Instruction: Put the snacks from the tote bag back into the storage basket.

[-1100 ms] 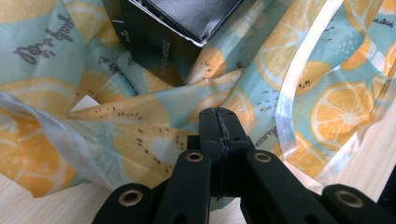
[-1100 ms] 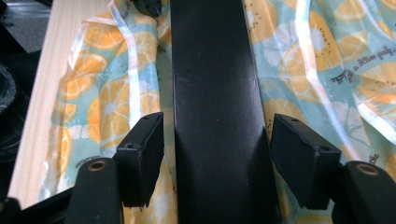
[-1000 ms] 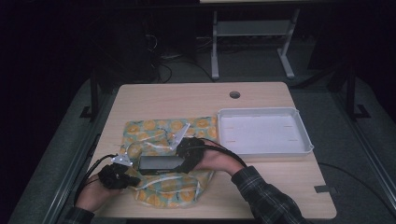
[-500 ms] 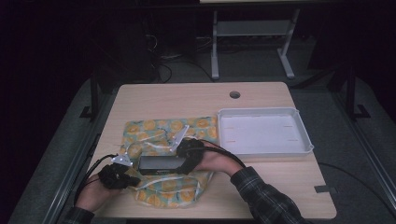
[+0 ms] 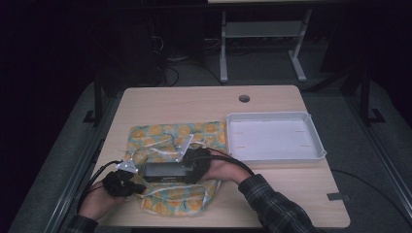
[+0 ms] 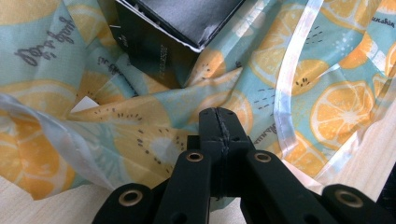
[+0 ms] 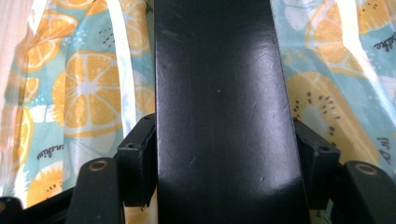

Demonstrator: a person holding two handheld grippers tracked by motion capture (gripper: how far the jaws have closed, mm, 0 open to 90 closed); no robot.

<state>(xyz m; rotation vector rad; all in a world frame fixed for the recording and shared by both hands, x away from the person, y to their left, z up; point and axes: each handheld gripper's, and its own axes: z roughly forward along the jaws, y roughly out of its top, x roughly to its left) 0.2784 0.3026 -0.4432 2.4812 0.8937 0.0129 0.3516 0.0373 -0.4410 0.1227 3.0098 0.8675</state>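
Looks like a black box (image 5: 165, 171) is being put into the citrus-print fabric bag (image 5: 170, 141).

State now:
- Bag lies flat on the worktop (image 5: 194, 99), near the left and front edges, just left of the white tray (image 5: 311, 141).
- Box sits on top of the bag, near the worktop's front-left corner, lying lengthwise along the front edge.
- Right hand-held gripper (image 5: 189, 167): jaws part-open and clamped on the box's right end. In the right gripper view the box (image 7: 224, 107) fills the gap and both pads press its sides.
- Left hand-held gripper (image 6: 219, 135): jaws fully together, pinching a fold of bag fabric (image 6: 140, 135) at the box's left end. In the high view it sits at the bag's front-left edge (image 5: 121, 182).

Progress, my read: early to mid. Both grips are set, and in the left gripper view the box corner (image 6: 159, 51) has cloth bunched around it. I can't tell whether that end is inside the mouth or just resting on the fabric.

Left to do: open the mouth properly, slide the box all the way in, release both. Tray is empty; its role is unclear.
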